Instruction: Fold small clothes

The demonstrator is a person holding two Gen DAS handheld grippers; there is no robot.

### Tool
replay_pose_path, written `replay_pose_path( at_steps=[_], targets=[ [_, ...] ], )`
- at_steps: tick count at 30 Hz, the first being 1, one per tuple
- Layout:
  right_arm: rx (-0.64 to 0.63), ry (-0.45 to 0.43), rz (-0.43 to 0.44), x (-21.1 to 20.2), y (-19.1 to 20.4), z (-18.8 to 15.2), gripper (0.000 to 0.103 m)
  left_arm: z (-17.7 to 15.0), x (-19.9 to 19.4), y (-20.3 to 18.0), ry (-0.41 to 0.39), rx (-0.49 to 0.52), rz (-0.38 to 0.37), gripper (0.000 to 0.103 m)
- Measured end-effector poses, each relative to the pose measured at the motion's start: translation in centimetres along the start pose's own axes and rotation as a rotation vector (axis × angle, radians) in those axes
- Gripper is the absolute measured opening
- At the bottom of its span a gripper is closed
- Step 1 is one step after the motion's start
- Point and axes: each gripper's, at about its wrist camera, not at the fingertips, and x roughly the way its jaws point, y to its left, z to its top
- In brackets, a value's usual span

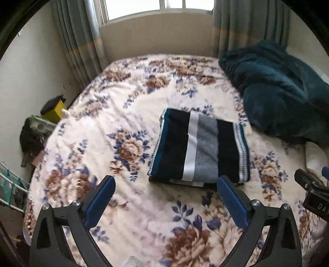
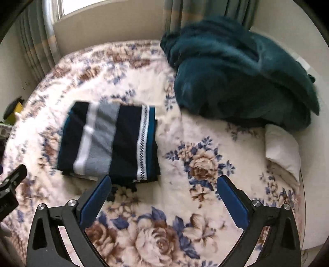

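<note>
Left wrist view: both hand-held grippers (image 1: 166,182) (image 2: 164,182) spread empty above folded striped garment (image 1: 199,146); "DA" lettering (image 1: 322,207).

Left wrist view: looking steeply down along its tongs (image 1: 165,184) onto the bed (image 1: 98,127) from well above, window (image 1: 160,8) at 12 o'clock, folded striped garment (image 1: 199,145) just past centre toward 1. Right wrist view: same downward tilt, set further right, garment (image 2: 109,143) at 10 o'clock, teal blanket (image 2: 236,78) at 1. Shared: bed, garment, blanket (image 1: 277,88), curtains (image 1: 78,41).
</note>
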Motion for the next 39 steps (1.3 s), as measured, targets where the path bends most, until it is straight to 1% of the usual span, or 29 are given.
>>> replay_pose_path(
  at_steps=[3,5,7,8,16,19,21,26,29,31,34,35,37,39],
  targets=[
    [-0.002,-0.045,0.007,-5.8,-0.6,-0.7,0.103,-0.6,-5.0,0.3,-0.021,0.006,-0.008,0.101],
    [-0.006,-0.077,0.001,-9.6,-1.0,-1.3,0.103,-0.7,-7.5,0.4,-0.025,0.017,-0.022,0.101],
    [-0.002,-0.095,0.009,-13.5,-1.5,-2.0,0.103,-0.9,-9.9,0.6,-0.024,0.018,-0.010,0.101],
    [0.001,-0.102,0.010,-14.9,-1.7,-2.2,0.103,-1.1,-11.4,0.6,-0.029,0.018,-0.021,0.101],
    [-0.009,-0.208,0.041,-29.9,-3.4,-5.2,0.103,-2.4,-23.1,1.4,-0.120,0.048,-0.011,0.101],
    [-0.003,-0.233,0.059,-34.2,-3.9,-6.2,0.103,-3.1,-26.5,1.5,-0.149,0.050,-0.012,0.101],
    [0.011,-0.248,0.070,-36.9,-4.5,-6.9,0.103,-3.5,-28.3,1.6,-0.160,0.051,-0.034,0.101],
    [0.033,-0.275,0.082,-42.4,-5.2,-9.0,0.103,-4.4,-31.6,1.8,-0.192,0.052,-0.059,0.101],
    [0.037,-0.289,0.073,-44.9,-5.5,-10.3,0.103,-4.9,-32.6,1.8,-0.193,0.053,-0.072,0.101],
    [0.040,-0.288,0.070,-45.9,-5.6,-10.9,0.103,-5.1,-33.1,1.8,-0.191,0.052,-0.087,0.101],
    [0.044,-0.295,0.059,-47.2,-6.0,-11.6,0.103,-5.4,-33.6,1.5,-0.197,0.059,-0.082,0.101],
    [0.043,-0.293,0.056,-47.4,-6.1,-11.7,0.103,-5.5,-33.8,1.4,-0.199,0.055,-0.083,0.103],
    [0.049,-0.295,0.057,-47.9,-6.5,-12.0,0.103,-5.8,-34.4,1.4,-0.213,0.037,-0.089,0.103],
    [0.043,-0.298,0.066,-48.0,-6.7,-12.0,0.103,-5.8,-34.8,1.3,-0.226,0.027,-0.071,0.103]
  ],
)
